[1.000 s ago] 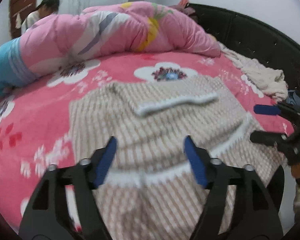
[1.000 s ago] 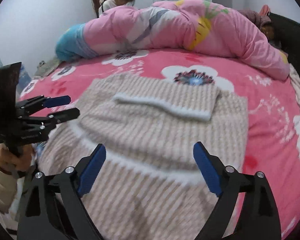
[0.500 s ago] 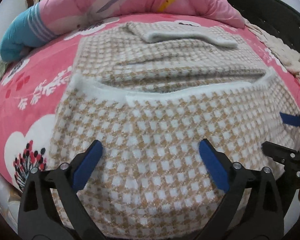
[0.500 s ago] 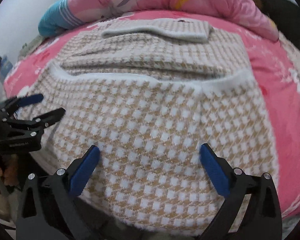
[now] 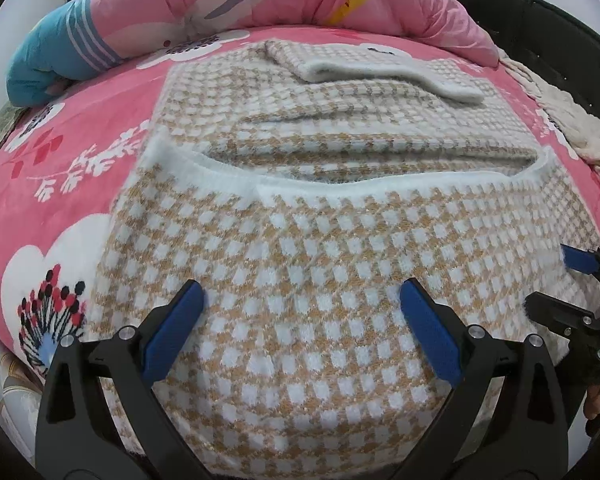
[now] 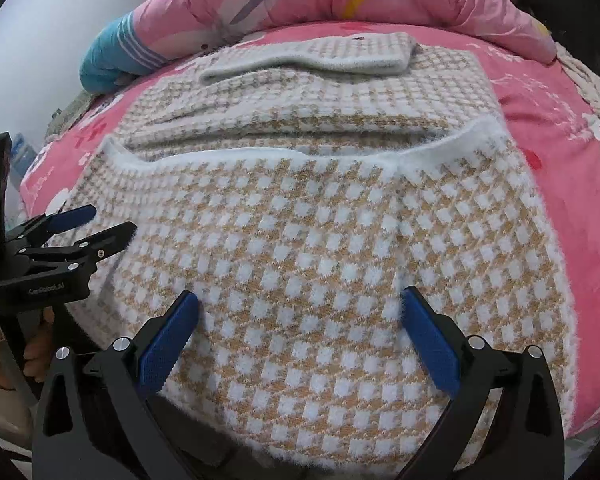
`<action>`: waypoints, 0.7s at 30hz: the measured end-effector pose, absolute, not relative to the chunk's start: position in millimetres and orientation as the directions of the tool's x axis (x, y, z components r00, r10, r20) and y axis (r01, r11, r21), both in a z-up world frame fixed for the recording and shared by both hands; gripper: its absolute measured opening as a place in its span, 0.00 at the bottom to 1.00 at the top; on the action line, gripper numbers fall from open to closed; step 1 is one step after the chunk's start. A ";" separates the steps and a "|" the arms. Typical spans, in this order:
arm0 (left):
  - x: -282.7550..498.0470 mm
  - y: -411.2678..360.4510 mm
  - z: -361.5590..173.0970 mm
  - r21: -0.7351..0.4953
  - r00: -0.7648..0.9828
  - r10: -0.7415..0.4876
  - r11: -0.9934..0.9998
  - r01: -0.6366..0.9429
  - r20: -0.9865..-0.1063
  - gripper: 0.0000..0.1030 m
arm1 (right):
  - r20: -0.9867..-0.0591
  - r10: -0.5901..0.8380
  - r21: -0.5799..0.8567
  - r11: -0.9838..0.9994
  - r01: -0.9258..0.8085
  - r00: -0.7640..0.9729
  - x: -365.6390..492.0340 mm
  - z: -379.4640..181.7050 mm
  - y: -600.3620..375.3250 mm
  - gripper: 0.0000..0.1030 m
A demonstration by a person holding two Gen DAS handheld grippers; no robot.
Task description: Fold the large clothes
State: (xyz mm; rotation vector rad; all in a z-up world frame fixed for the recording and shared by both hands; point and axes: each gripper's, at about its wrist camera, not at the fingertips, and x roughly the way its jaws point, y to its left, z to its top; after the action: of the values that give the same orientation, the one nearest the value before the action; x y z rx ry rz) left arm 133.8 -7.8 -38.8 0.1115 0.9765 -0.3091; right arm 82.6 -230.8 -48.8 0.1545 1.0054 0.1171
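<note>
A large tan and white checked knit sweater (image 5: 320, 264) lies flat on the pink bed, its near part draped over the bed edge; it also shows in the right wrist view (image 6: 320, 248). A white fuzzy band (image 5: 340, 186) crosses it, and a folded sleeve (image 5: 380, 72) lies on its far part. My left gripper (image 5: 302, 326) is open, low over the near part of the sweater. My right gripper (image 6: 300, 328) is open over the same part, further right. Each gripper shows in the other's view: the right one (image 5: 556, 284), the left one (image 6: 100, 224).
A pink flowered bedsheet (image 5: 60, 168) covers the bed. A rolled pink and blue quilt (image 5: 220, 4) lies along the far side. A cream blanket (image 5: 572, 124) and a black headboard (image 5: 540, 32) are at the right. A white wall (image 6: 40, 40) is at the left.
Both grippers have dropped lower and moved in close to the near part of the sweater. Their jaws have opened wider than one second ago. The sweater lies as before.
</note>
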 end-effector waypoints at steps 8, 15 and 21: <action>132.0 -18.4 -37.8 -0.027 0.525 -0.201 0.947 0.320 -0.827 0.93 | -0.824 0.165 0.182 0.983 -0.022 0.542 76.3 -47.5 -232.6 0.94; 108.2 1.2 -15.6 0.004 0.629 -0.219 0.943 0.333 -0.746 0.93 | -0.824 0.166 0.183 0.983 -0.023 0.542 76.3 -46.7 -230.7 0.94; 106.5 51.8 -12.1 -0.063 0.666 -0.220 0.966 0.252 -0.712 0.93 | -0.820 0.157 0.173 0.985 -0.022 0.550 76.9 -46.2 -229.7 0.94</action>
State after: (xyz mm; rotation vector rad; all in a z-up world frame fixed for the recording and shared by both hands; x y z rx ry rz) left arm 106.5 51.8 -12.1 0.0422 0.7984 -0.2664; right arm 76.9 -229.7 -46.2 0.1484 0.9839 0.1064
